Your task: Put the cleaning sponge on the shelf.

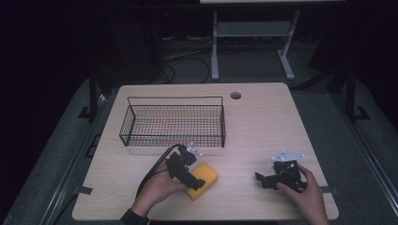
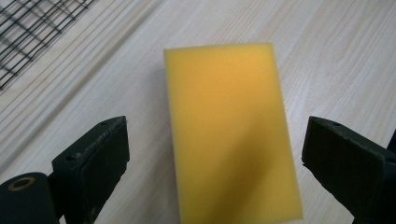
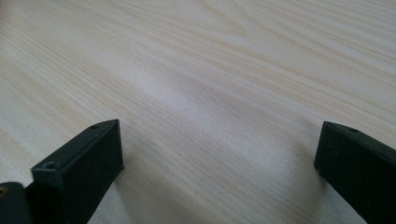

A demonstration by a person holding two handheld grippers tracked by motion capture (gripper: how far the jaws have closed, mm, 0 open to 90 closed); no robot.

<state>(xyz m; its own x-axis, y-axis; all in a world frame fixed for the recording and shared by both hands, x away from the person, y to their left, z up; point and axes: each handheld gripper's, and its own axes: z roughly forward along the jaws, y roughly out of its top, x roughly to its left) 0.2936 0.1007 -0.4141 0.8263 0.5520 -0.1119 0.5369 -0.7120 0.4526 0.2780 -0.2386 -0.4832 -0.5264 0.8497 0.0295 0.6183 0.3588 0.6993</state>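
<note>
The flat yellow rectangular foam sponge (image 2: 231,135) lies on the pale wooden table (image 1: 263,122) near its front edge, between the spread jaws of the left gripper (image 2: 215,163) — neither touches it. The right gripper (image 1: 270,180) rests nearer the front right corner, jaws wide apart over bare wood — a black wire basket (image 1: 172,123) stands behind the sponge

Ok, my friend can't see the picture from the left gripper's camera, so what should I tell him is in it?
A yellow sponge lies flat on the pale wooden table, between the open black tongs of the left gripper, which are not touching it. A corner of a black wire basket peeks in at the top left.
</note>
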